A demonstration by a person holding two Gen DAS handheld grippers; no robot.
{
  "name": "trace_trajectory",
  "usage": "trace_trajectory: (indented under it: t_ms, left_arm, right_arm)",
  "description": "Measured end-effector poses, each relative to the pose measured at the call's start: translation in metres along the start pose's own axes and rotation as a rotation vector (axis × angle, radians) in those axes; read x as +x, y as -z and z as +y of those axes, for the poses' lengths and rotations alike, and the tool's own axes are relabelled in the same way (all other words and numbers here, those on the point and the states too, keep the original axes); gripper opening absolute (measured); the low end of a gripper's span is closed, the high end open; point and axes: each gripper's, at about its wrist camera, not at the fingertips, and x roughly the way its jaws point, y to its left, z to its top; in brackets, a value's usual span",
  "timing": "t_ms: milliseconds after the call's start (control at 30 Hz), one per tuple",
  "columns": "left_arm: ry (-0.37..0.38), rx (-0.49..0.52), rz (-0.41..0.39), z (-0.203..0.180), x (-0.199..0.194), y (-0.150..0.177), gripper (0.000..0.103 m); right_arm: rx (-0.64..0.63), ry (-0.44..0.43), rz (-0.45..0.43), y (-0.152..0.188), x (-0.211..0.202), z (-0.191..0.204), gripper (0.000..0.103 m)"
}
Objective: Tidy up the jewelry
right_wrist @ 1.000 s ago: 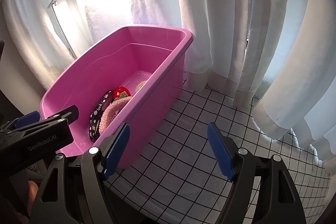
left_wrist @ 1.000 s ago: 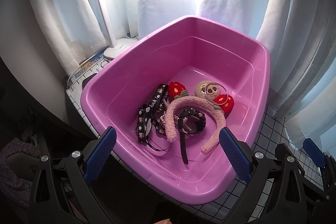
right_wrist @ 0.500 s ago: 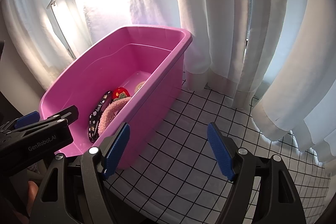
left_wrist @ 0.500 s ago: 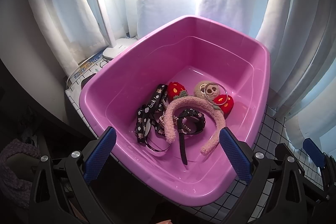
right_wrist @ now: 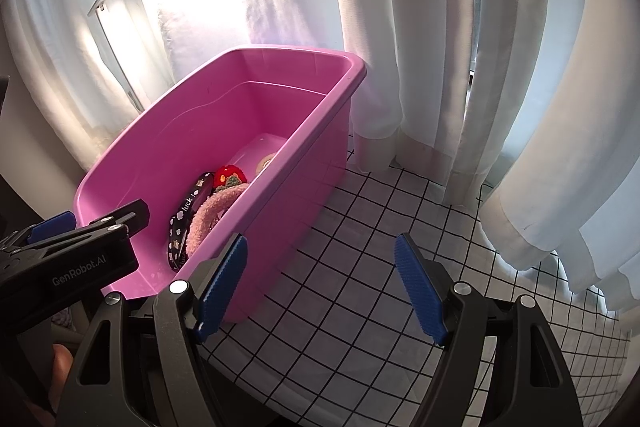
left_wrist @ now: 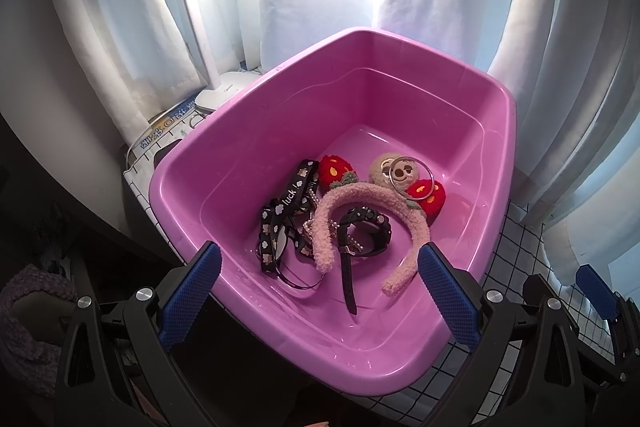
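A pink plastic tub (left_wrist: 248,131) (right_wrist: 296,187) stands on a white checked tablecloth. Inside lie a fuzzy pink headband (left_wrist: 360,199) (right_wrist: 208,215), a black "luck" ribbon (left_wrist: 288,203) (right_wrist: 186,207), a black watch (left_wrist: 370,227), red strawberry plush pieces (left_wrist: 334,169), a round plush face with a metal ring (left_wrist: 402,173) and a bead chain. My left gripper (left_wrist: 316,291) is open and empty, just above the tub's near rim. My right gripper (right_wrist: 320,283) is open and empty, over the cloth to the right of the tub.
White curtains (right_wrist: 440,27) hang close behind and to the right of the tub. A white desk lamp (left_wrist: 192,7) and a printed card (left_wrist: 168,123) sit left of the tub. The checked tablecloth (right_wrist: 380,227) extends to the right. The table's left edge drops into darkness.
Both grippers have stayed open. The left view has shifted very slightly toward the tub; the right gripper has barely moved.
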Motion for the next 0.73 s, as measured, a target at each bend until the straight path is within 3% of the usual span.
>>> trace_trajectory:
  t_ms: [733]
  left_arm:
    - [0.016, 0.02, -0.018, -0.0035, -0.0031, -0.0014, 0.097]
  right_arm:
    - [0.001, -0.005, -0.002, -0.0001, -0.0003, -0.0074, 0.073]
